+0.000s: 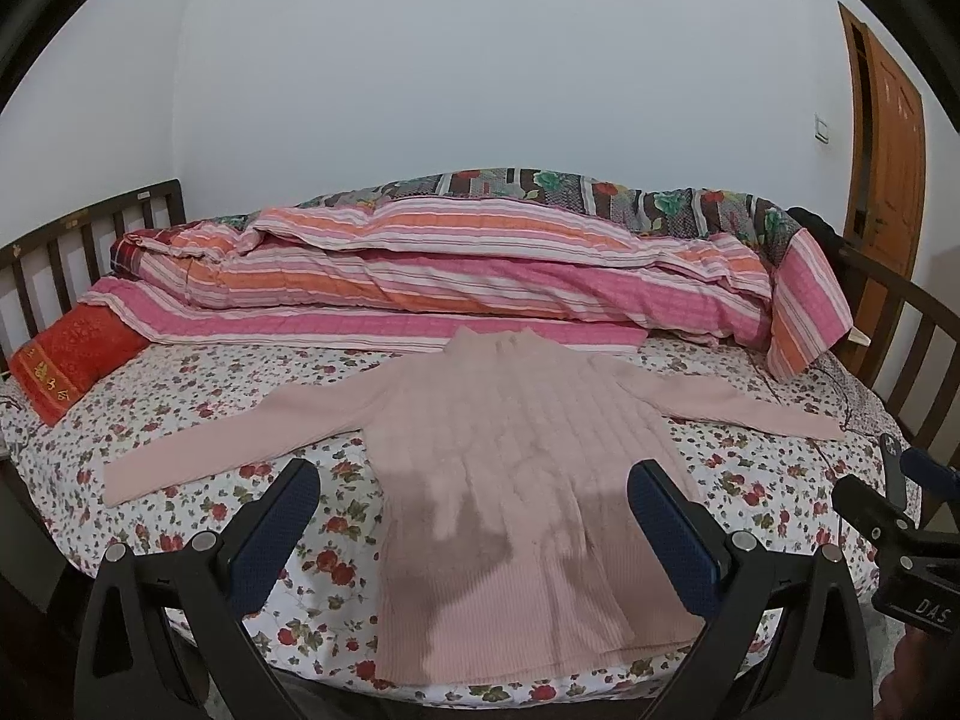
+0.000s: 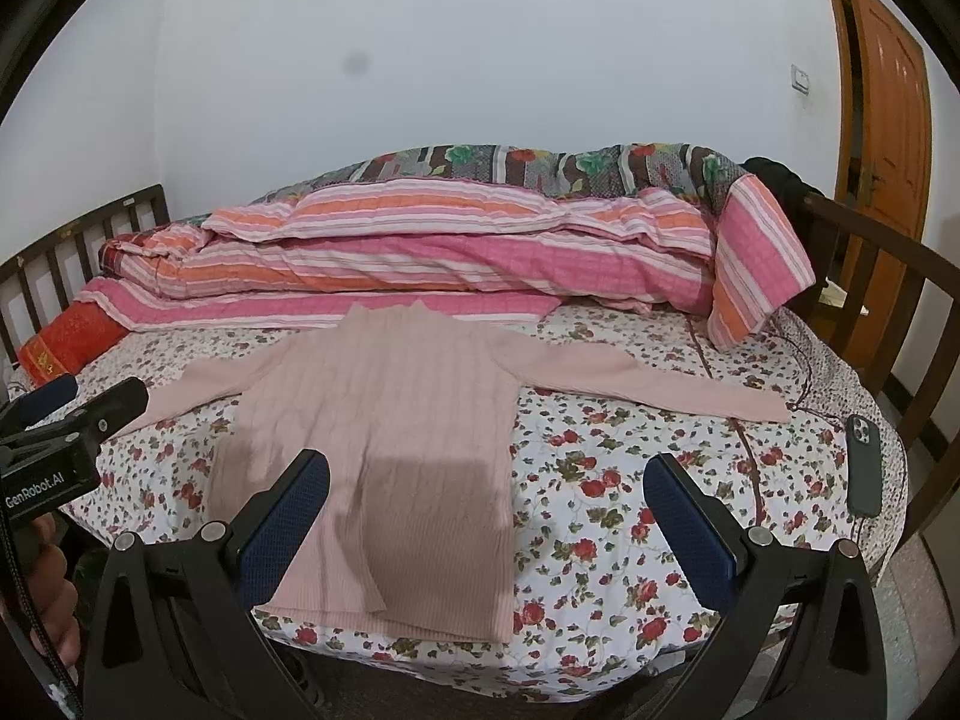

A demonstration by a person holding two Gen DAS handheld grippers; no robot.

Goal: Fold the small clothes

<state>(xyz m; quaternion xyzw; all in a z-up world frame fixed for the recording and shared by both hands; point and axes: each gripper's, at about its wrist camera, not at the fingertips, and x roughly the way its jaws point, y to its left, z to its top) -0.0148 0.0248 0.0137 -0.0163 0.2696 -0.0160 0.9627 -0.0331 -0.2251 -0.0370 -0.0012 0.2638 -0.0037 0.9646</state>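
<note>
Hovering wide open and empty over the bed's (image 1: pixel 180 516) near edge, each hand-held gripper, left (image 1: pixel 474 531) and right (image 2: pixel 486 525), faces a flat pink sweater (image 1: pixel 510 450). Grabbing one knit layer could drag the hem off that edge, and the right sleeve (image 2: pixel 690 387) ends near a phone (image 2: pixel 864 465).

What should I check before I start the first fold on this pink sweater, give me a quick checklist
1. Sweater lies flat on the bed, front smooth: ok.
2. Both sleeves spread out to the sides, not tucked under: ok.
3. Left gripper open and holding nothing: ok.
4. Right gripper open and holding nothing: ok.
5. Phone clear of the right sleeve: ok, it lies near the bed's edge, apart from the cuff.
6. Collar clear of the striped quilt: cannot tell, it lies right at the quilt's edge.
</note>
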